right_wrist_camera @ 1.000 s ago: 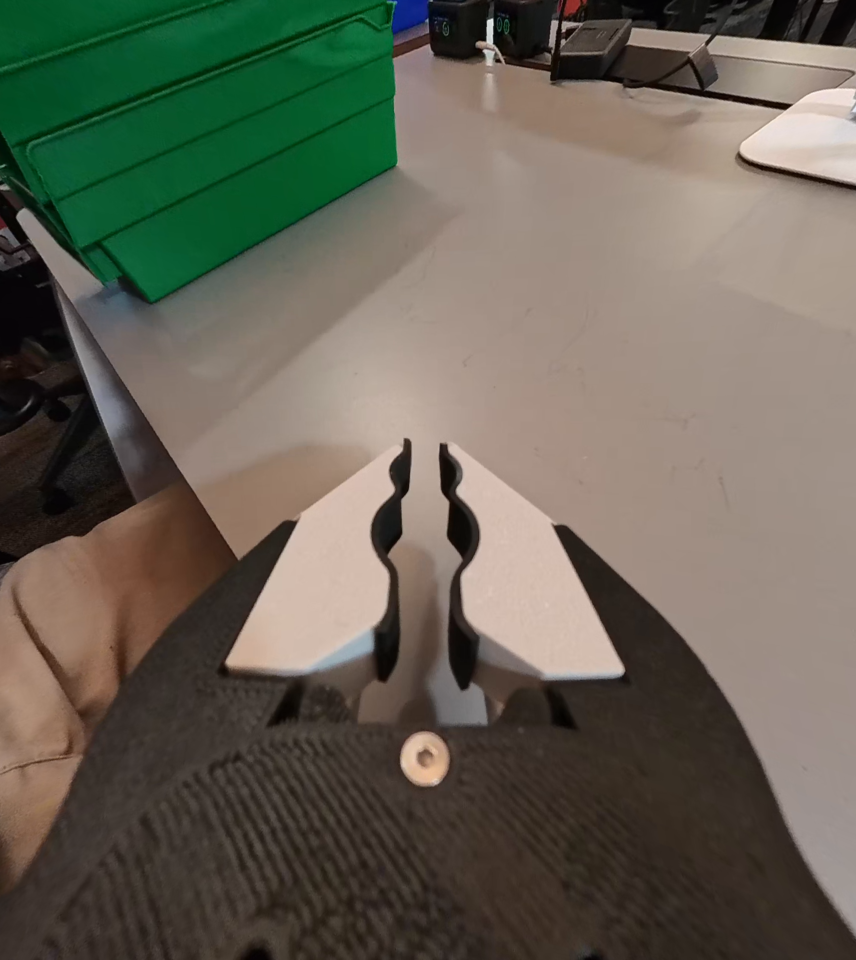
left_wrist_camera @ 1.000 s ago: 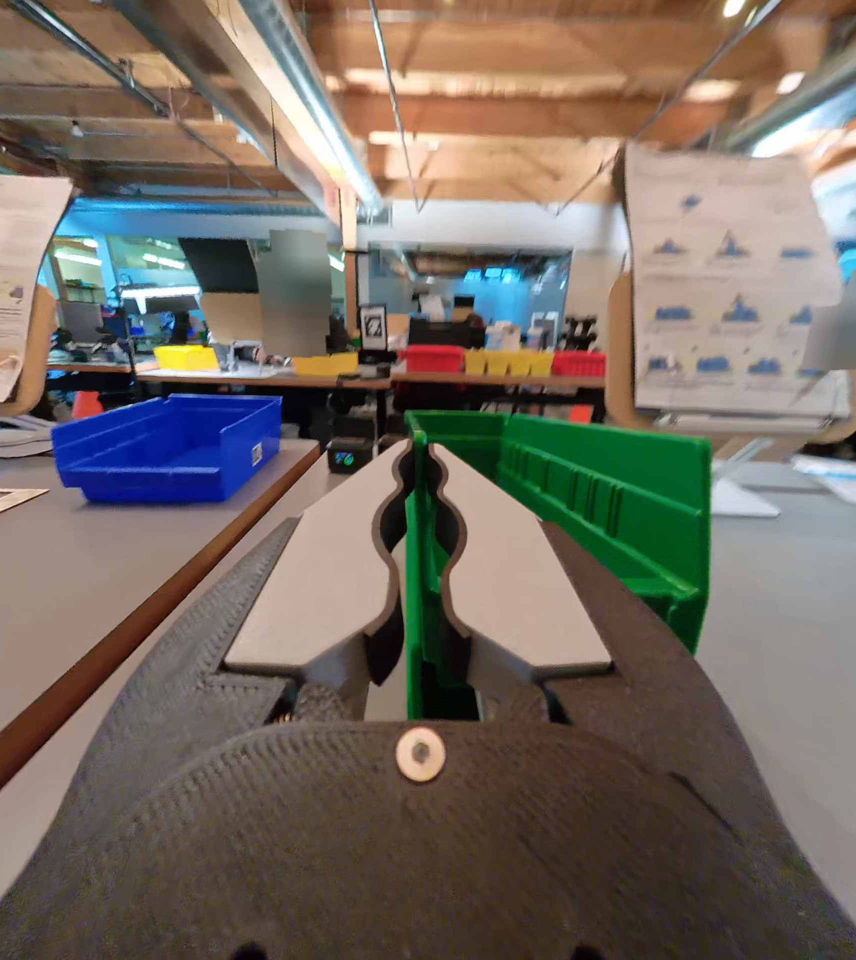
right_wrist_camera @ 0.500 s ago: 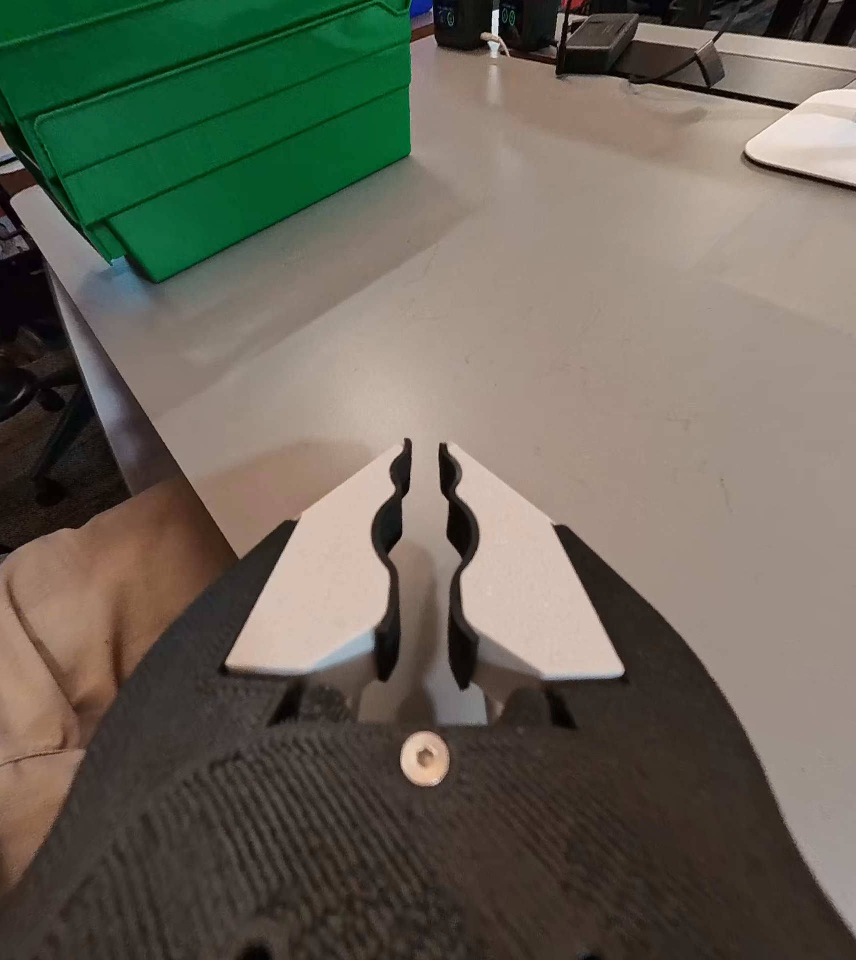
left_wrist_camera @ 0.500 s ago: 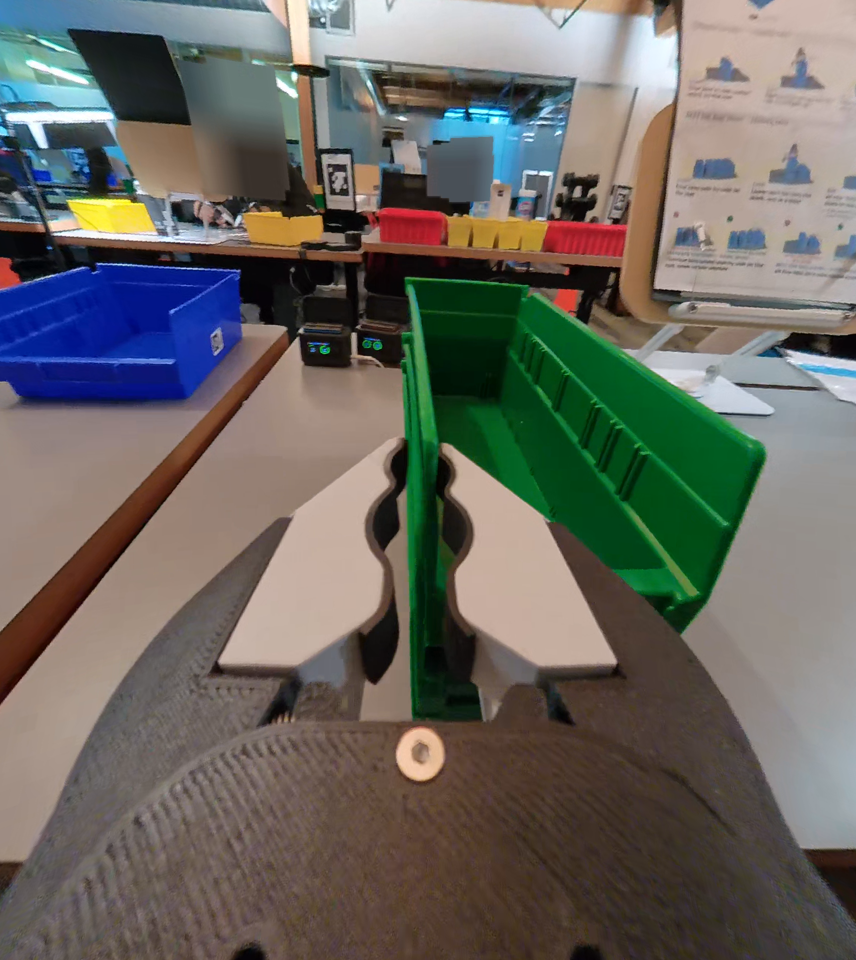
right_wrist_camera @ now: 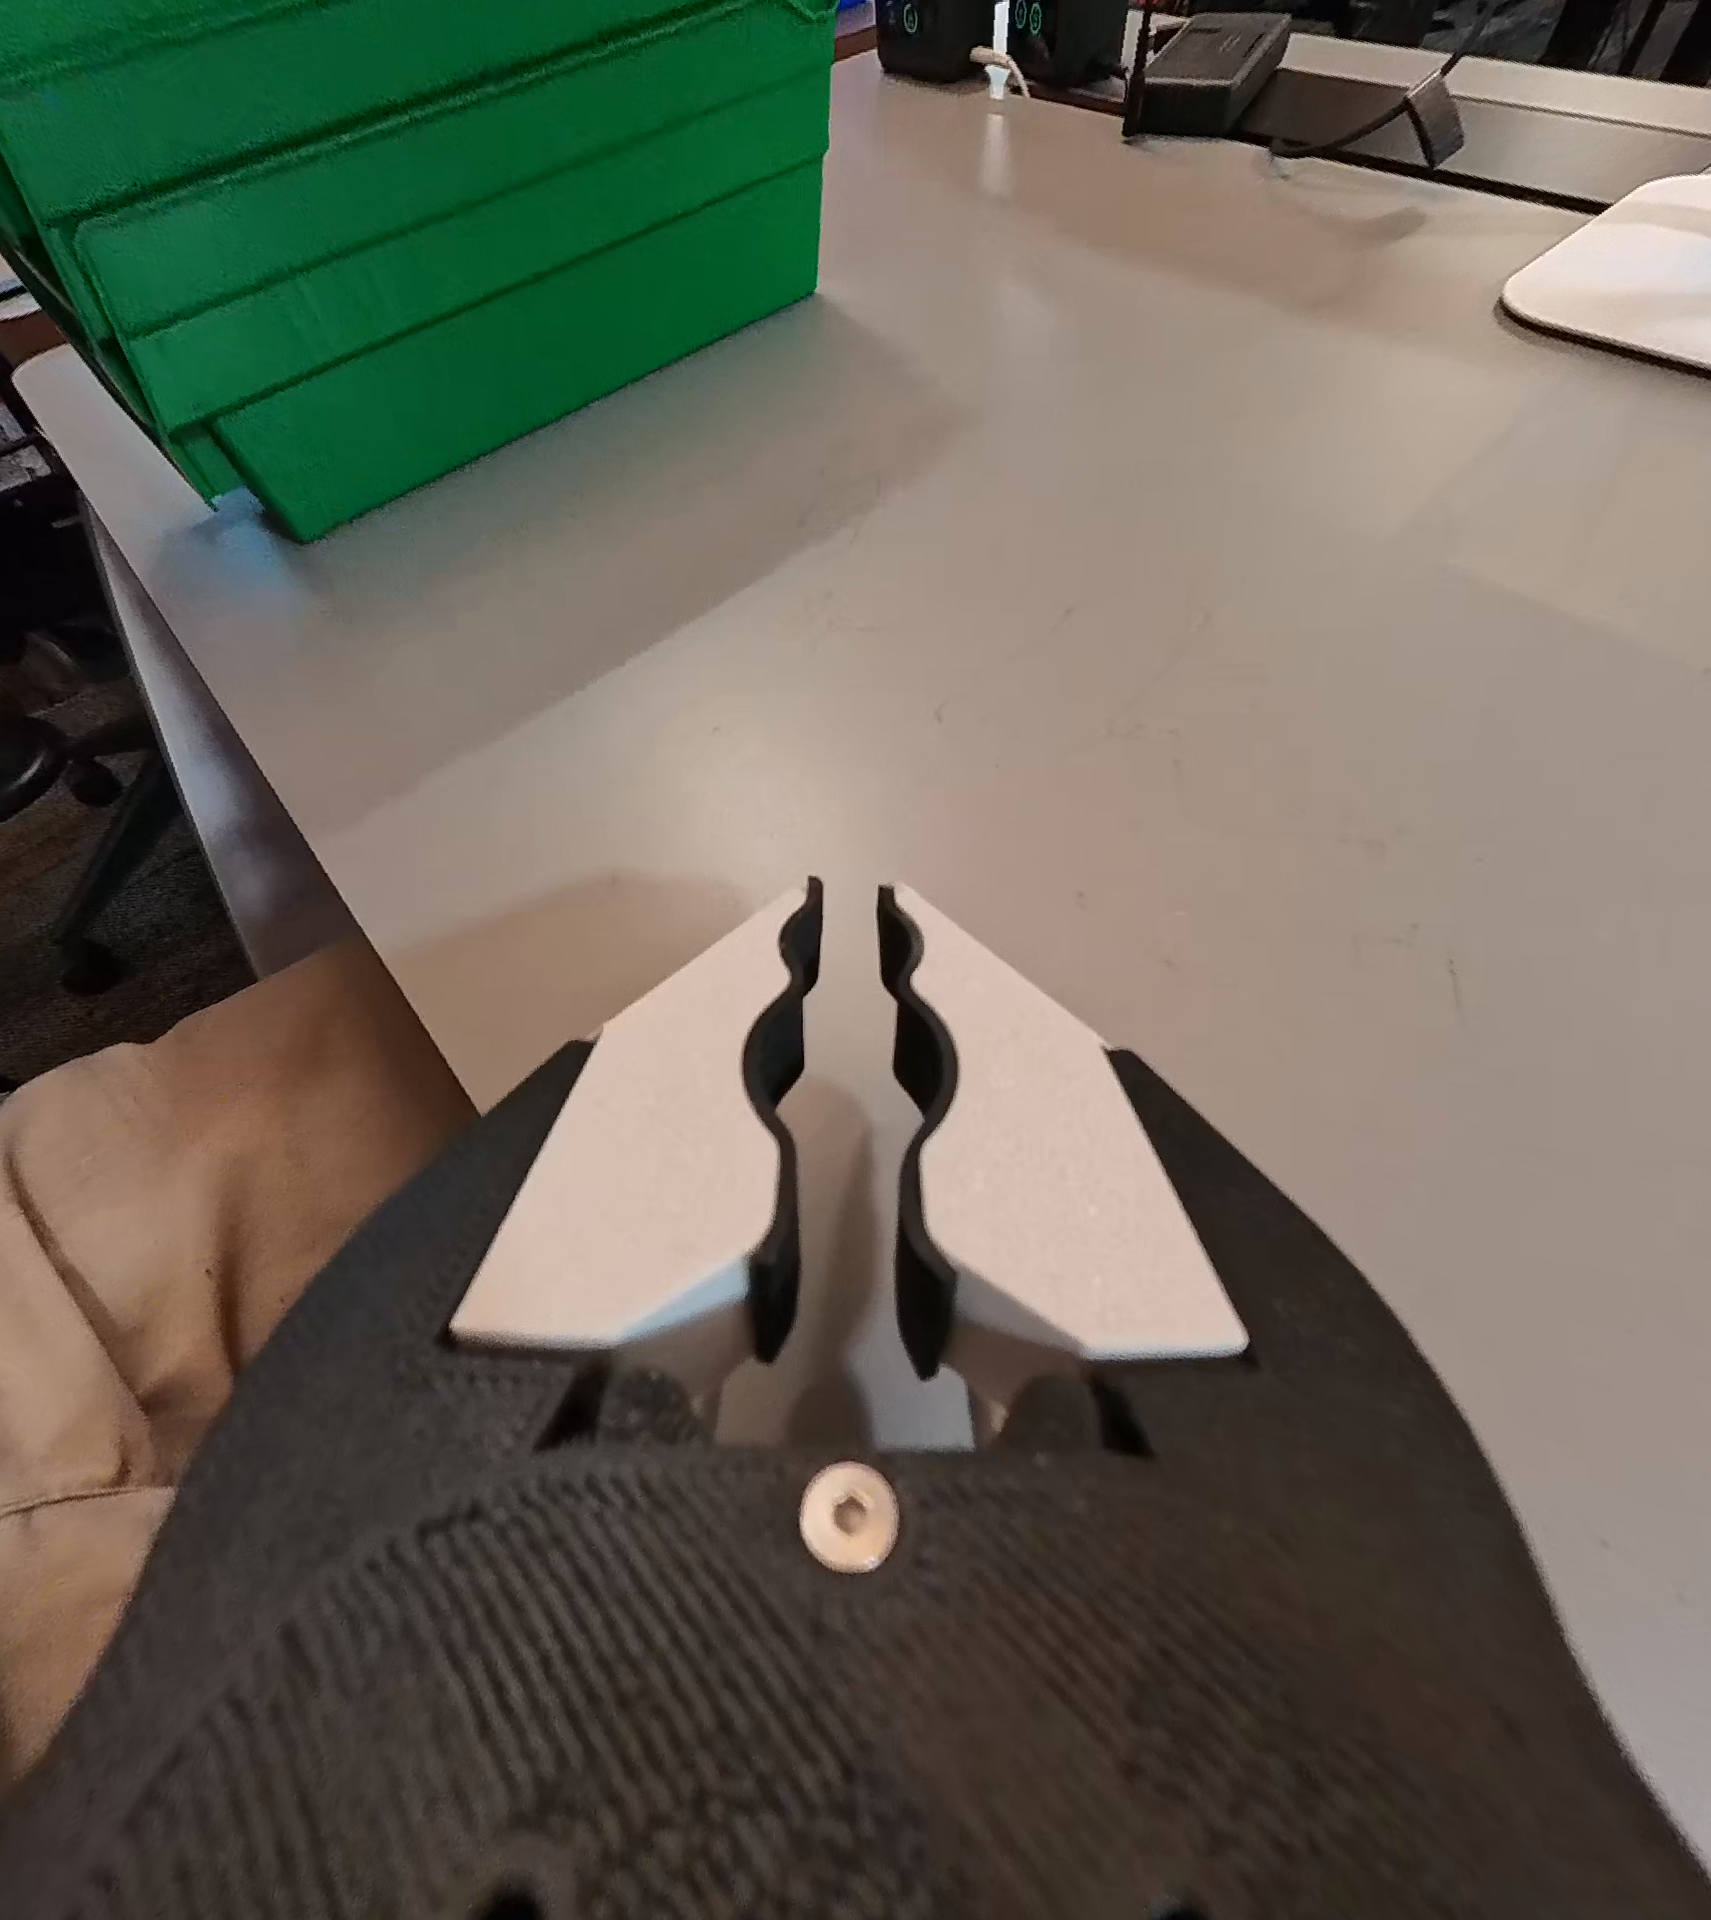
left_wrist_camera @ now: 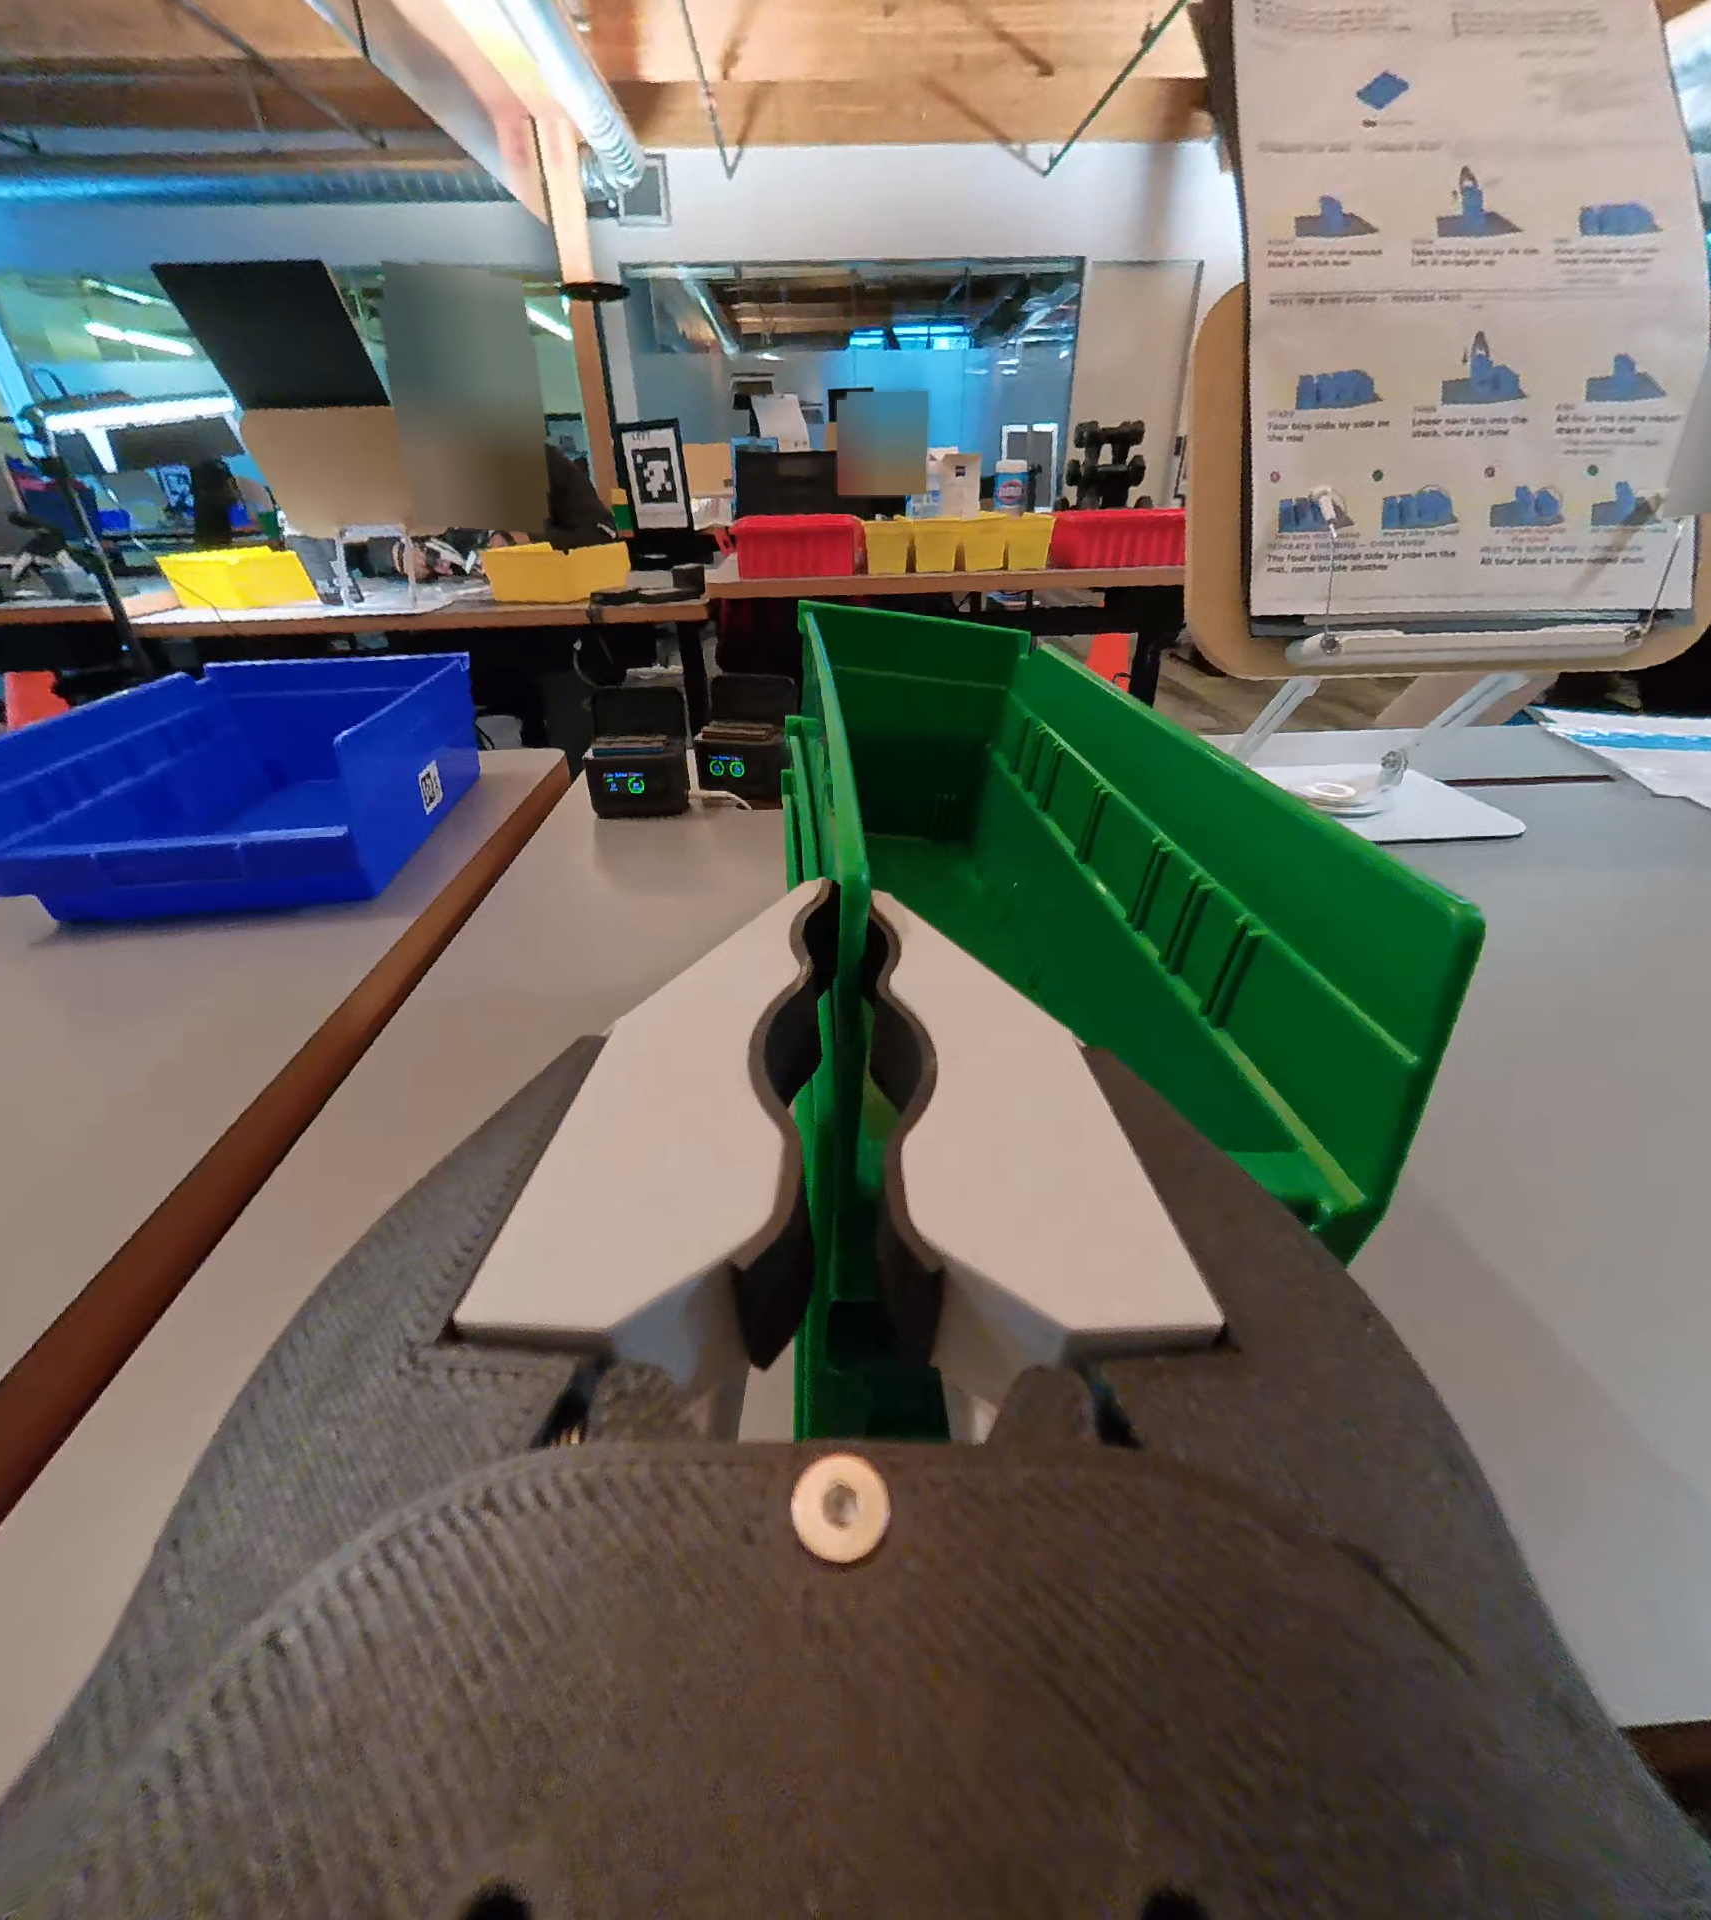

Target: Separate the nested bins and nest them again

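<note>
Green bin [left_wrist_camera: 1142, 935] wall clamped between left jaws.

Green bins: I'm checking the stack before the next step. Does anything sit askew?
Yes. The green bins lean as a nested stack, raised off the table on one side. The left gripper is shut on one bin wall. The right gripper is empty.

Blue bin [left_wrist_camera: 207, 790] on neighbouring table; instruction sheet [left_wrist_camera: 1464, 312] on stand.
</note>
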Demonstrator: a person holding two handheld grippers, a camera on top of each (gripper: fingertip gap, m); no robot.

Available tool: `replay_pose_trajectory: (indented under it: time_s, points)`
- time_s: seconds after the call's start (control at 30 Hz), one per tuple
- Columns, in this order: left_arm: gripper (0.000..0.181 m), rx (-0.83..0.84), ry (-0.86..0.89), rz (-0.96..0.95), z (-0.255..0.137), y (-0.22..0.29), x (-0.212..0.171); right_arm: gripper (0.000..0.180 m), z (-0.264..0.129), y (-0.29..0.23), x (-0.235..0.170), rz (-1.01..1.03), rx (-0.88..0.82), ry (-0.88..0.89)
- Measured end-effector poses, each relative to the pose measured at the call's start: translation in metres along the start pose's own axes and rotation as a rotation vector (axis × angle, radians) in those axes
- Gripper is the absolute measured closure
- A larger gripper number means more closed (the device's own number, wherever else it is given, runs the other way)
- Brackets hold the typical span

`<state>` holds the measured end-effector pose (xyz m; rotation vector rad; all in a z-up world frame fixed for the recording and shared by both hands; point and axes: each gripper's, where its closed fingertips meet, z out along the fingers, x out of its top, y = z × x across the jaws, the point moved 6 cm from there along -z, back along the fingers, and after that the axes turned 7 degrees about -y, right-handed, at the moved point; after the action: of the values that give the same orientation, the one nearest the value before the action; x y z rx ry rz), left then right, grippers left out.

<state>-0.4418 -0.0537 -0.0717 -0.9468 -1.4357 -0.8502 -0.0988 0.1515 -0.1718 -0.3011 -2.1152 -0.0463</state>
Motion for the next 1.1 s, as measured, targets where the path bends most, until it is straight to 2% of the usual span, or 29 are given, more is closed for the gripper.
replay_pose_trajectory:
  time_s: [0.27, 0.53, 0.83, 0.9, 1.0, 1.1]
  points:
    - [0.181, -0.020, 0.065, -0.062, -0.005, -0.005, 0.004, 0.171, 0.000, 0.000, 0.000, -0.005, -0.001, -0.001]
    - [0.181, -0.038, 0.175, -0.134, -0.018, -0.013, 0.024, 0.171, 0.001, -0.001, 0.000, -0.007, -0.002, -0.003]
    - [0.179, -0.151, 0.270, -0.214, -0.036, 0.029, 0.061, 0.171, 0.001, -0.002, 0.000, -0.016, -0.003, -0.005]
    - [0.181, -0.188, 0.299, -0.218, -0.041, 0.041, 0.070, 0.160, -0.001, -0.006, 0.004, -0.019, 0.041, 0.038]
    - [0.181, -0.263, 0.304, -0.235, -0.046, 0.064, 0.075, 0.135, -0.019, -0.025, 0.027, 0.018, 0.183, 0.244]
    - [0.181, -0.319, 0.269, -0.239, -0.045, 0.094, 0.068, 0.111, -0.042, -0.048, 0.047, 0.021, 0.218, 0.438]
